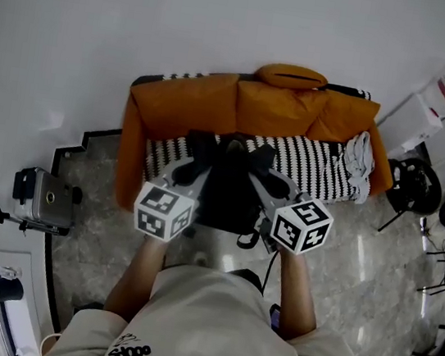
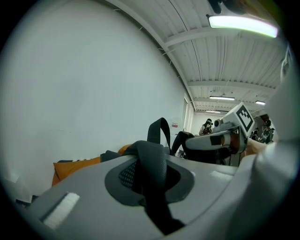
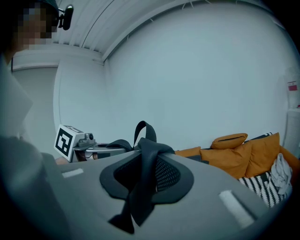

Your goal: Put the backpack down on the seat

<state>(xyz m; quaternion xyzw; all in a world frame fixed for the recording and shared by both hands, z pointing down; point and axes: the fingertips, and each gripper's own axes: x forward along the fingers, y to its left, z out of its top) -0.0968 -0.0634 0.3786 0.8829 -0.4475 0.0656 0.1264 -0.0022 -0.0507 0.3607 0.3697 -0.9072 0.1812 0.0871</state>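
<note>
A black backpack [image 1: 229,189] hangs in front of me, just before the striped seat [image 1: 316,164] of an orange sofa [image 1: 184,103]. My left gripper [image 1: 199,155] is shut on one shoulder strap [image 2: 151,164], which runs down between its jaws. Likewise my right gripper [image 1: 259,164] is shut on the other strap [image 3: 146,171]. The carry loop [image 3: 143,129] stands up behind that strap. Each gripper view shows the opposite gripper: the right gripper [image 2: 225,136] and the left gripper [image 3: 77,140]. The bag's bottom is hidden under my grippers in the head view.
A small orange cushion [image 1: 291,77] lies on the sofa back. Grey cloth [image 1: 359,160] is bunched at the seat's right end. A camera on a stand [image 1: 41,197] sits on the floor at left. White boxes [image 1: 432,105] and black stands [image 1: 416,185] crowd the right.
</note>
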